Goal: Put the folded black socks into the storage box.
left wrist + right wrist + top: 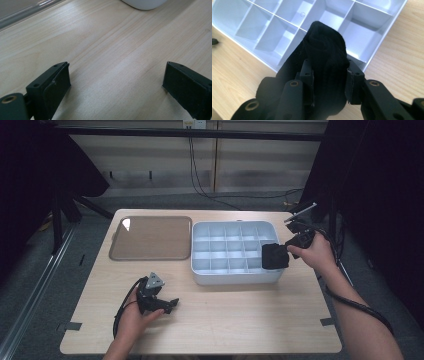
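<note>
Holding a rolled black sock [325,53] in the right gripper [329,82] over the white divider tray [202,270]

jaws pinch the sock from both sides, tray compartments just past it; left gripper [116,82] sits on the table [105,45], jaws wide, nothing between

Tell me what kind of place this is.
Probably a lab or studio set up for recording: a lone wooden table ringed by black curtains, cables along the floor, and a white divided organizer beside a brown tray.
</note>
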A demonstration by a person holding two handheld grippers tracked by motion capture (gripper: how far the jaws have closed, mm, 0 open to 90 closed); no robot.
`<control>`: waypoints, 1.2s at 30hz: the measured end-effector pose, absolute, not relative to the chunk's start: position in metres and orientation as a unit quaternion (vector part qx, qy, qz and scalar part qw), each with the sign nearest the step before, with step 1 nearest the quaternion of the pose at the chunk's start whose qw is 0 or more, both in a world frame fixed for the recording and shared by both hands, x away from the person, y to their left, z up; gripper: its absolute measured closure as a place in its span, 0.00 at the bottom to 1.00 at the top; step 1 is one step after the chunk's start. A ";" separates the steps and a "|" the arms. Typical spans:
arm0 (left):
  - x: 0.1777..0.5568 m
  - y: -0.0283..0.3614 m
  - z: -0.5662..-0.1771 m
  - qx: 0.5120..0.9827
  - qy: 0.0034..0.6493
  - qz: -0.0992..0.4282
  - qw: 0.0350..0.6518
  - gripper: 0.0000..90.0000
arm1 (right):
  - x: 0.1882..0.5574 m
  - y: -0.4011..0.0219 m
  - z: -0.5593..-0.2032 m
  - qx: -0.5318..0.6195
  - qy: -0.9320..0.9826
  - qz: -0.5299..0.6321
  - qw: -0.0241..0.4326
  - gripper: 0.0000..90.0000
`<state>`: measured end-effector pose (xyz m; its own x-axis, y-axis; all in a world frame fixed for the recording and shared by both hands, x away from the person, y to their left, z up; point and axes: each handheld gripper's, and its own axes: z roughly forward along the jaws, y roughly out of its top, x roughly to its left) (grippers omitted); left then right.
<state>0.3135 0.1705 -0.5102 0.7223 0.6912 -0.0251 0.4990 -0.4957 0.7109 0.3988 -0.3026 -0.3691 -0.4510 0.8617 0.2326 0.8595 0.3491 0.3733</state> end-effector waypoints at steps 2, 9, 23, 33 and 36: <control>0.314 0.171 -0.510 0.854 0.348 0.133 0.362 0.07 | 0.400 -0.303 -0.373 0.522 0.823 0.223 0.002 0.73; 0.314 0.171 -0.510 0.854 0.348 0.133 0.362 0.07 | 0.401 -0.302 -0.383 0.524 0.824 0.216 0.002 0.72; 0.314 0.171 -0.510 0.857 0.345 0.132 0.358 0.07 | 0.402 -0.301 -0.397 0.521 0.828 0.206 -0.002 0.72; 0.314 0.171 -0.510 0.857 0.345 0.133 0.359 0.07 | 0.402 -0.301 -0.403 0.523 0.827 0.207 -0.003 0.70; 0.314 0.171 -0.510 0.857 0.345 0.133 0.359 0.07 | 0.402 -0.301 -0.404 0.520 0.829 0.206 0.002 0.68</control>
<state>0.3138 0.1711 -0.5099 0.7268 0.6866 -0.0198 0.4961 -0.5048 0.7065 0.4016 -0.3007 -0.4041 -0.4595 0.8627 0.2113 0.8614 0.3748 0.3428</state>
